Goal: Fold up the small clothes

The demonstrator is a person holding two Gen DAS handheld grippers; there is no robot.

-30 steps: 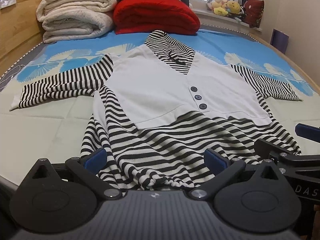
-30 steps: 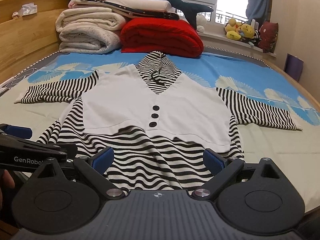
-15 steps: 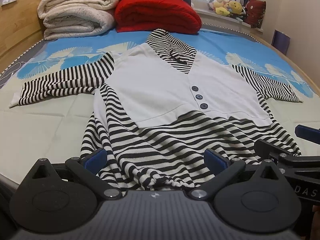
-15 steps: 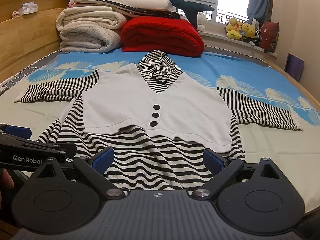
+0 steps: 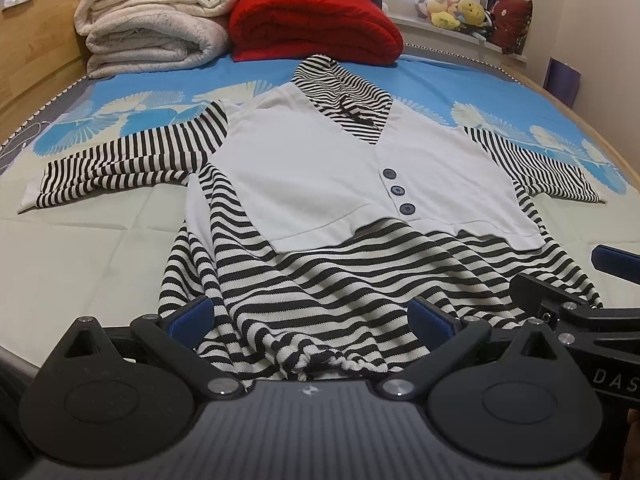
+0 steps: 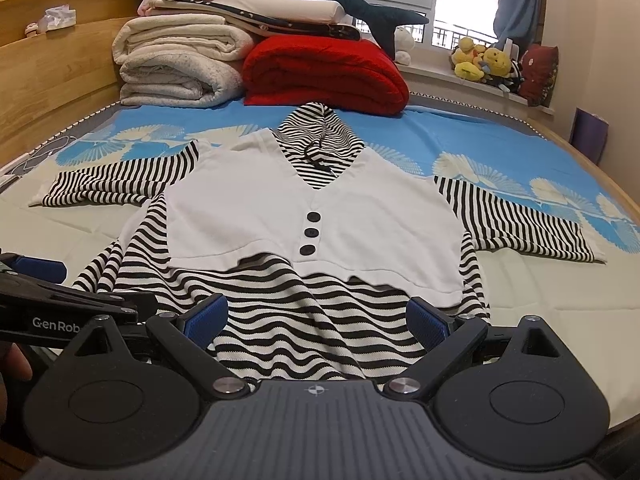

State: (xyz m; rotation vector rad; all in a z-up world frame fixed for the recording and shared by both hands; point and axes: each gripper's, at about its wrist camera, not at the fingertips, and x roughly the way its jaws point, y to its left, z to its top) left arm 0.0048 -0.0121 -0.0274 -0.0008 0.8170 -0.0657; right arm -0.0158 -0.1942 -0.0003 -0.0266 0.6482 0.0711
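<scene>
I see a striped top (image 5: 320, 276) with a white vest front lying flat on the bed (image 5: 80, 264), sleeves spread out to both sides. My left gripper (image 5: 312, 316) sits at the bottom hem, jaws wide apart, holding nothing. My right gripper (image 6: 316, 320) sits just beside it at the hem, jaws wide apart too.

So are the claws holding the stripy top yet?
No. Both the left claw and the right claw are open, with the stripy top lying flat on the bed. Its bottom hem sits between the fingers, ungripped.
</scene>
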